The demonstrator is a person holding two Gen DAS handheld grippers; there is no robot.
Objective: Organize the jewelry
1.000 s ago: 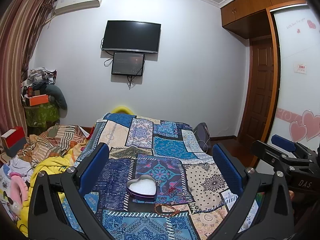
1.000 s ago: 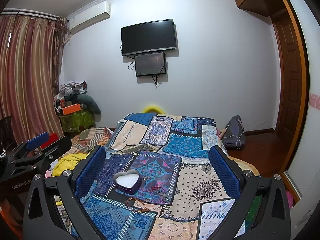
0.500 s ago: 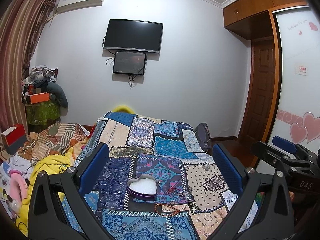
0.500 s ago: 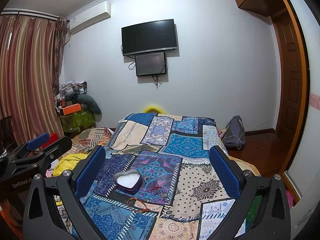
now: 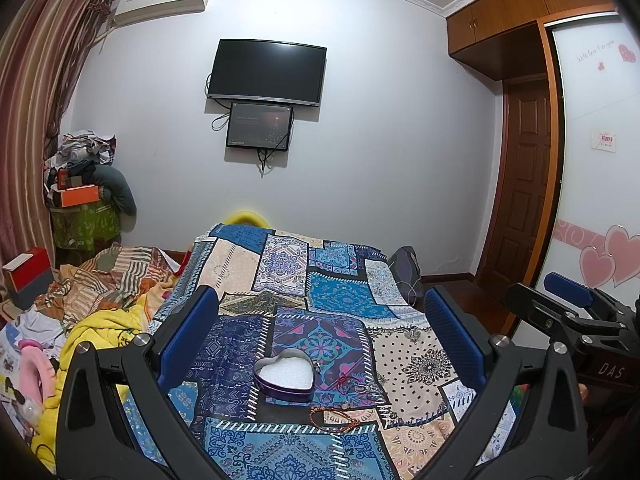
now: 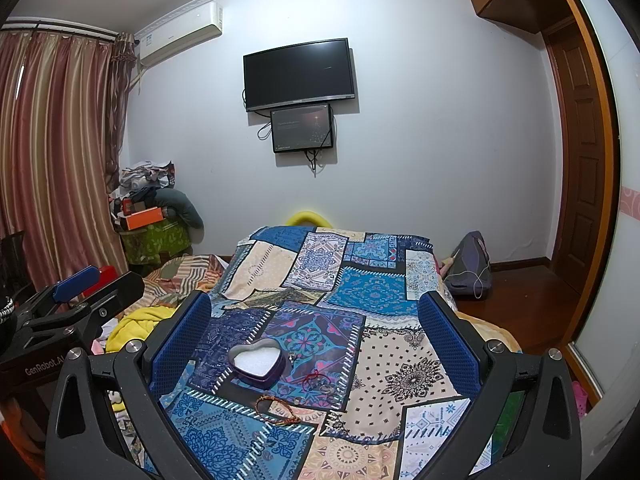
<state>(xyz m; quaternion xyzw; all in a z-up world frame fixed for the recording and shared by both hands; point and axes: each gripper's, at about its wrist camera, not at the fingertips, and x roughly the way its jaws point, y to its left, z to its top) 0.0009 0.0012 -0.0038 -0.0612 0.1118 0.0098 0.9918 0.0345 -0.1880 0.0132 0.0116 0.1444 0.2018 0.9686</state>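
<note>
A purple heart-shaped tin (image 5: 285, 376) with white padding lies open on the patchwork bedspread (image 5: 320, 292); it also shows in the right wrist view (image 6: 258, 363). A beaded bracelet (image 5: 334, 420) lies in front of it, seen too in the right wrist view (image 6: 276, 409). A red-string piece and small rings (image 5: 354, 386) lie to the tin's right, as in the right wrist view (image 6: 318, 380). My left gripper (image 5: 320, 328) is open and empty above the bed. My right gripper (image 6: 316, 324) is open and empty too. Each gripper shows at the edge of the other's view.
Crumpled yellow and striped bedding (image 5: 100, 312) lies left of the bedspread. A cluttered pile with an orange box (image 5: 78, 196) stands in the left corner. A grey bag (image 6: 470, 264) sits on the floor right of the bed. A wardrobe door (image 5: 592, 200) is at the right.
Both views shifted very slightly; the grippers stay open above the bed and the jewelry has not moved.
</note>
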